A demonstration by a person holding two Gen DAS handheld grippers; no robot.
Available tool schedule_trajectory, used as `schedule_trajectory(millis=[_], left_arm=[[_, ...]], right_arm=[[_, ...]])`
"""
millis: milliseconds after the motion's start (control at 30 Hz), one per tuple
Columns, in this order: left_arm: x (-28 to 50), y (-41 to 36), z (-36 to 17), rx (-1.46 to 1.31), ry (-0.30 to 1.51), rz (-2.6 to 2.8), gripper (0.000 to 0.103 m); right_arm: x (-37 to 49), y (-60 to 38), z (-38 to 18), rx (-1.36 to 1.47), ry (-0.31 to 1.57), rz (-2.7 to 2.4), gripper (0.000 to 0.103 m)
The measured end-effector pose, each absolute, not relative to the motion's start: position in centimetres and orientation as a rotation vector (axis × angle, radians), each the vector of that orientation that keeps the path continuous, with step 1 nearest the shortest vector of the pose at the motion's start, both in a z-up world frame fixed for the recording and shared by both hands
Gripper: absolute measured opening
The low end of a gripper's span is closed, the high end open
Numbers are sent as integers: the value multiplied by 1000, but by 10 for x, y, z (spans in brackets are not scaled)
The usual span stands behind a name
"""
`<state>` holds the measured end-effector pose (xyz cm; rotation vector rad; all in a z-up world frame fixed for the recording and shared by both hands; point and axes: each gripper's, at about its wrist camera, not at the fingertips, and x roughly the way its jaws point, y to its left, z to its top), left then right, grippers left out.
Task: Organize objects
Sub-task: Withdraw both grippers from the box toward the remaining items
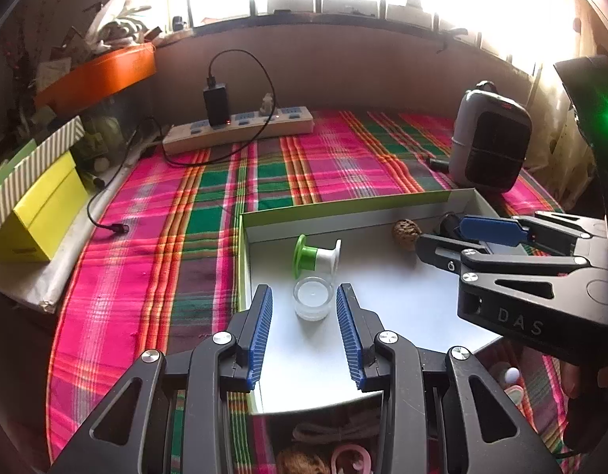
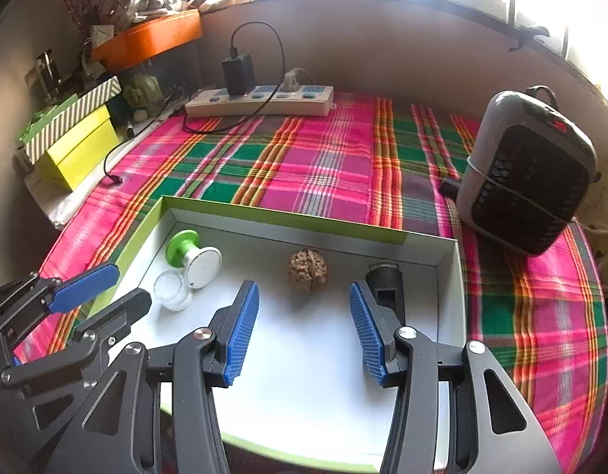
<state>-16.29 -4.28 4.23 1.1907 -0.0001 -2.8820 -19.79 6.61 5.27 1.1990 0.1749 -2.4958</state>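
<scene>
A shallow white box with a green rim [image 1: 343,203] [image 2: 284,217] lies on the plaid cloth. On its floor are a green and white spool [image 1: 315,258] [image 2: 191,256], a small clear cup [image 1: 312,299] [image 2: 172,290], a wrinkled walnut [image 1: 406,231] [image 2: 307,270] and a small black object [image 2: 384,280]. My left gripper [image 1: 304,290] [image 2: 130,286] hovers open over the box's left side, just short of the cup and holding nothing. My right gripper [image 2: 304,292] [image 1: 442,237] is open too, with its fingers either side of the walnut's near side and not touching it. The black object sits just past its right finger.
A power strip [image 1: 240,128] [image 2: 260,102] with a charger and cable lies at the back. On the right stands a grey heater [image 1: 489,138] [image 2: 529,173], and yellow and striped boxes [image 1: 39,213] [image 2: 78,154] are stacked at the left. A pink item [image 1: 349,460] lies near the box's front edge.
</scene>
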Motion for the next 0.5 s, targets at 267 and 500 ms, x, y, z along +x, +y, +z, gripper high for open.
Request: schedule_trajectory(millis=[267,500], left_arm=[[-145,-42,52,1151,2,-2889,32],[-130,-39,53,1138,-11,-2878,32]], right_arm=[[-176,73,62,1165,153,-2525,49],[-154,80,65,1152,135,-2542,49]])
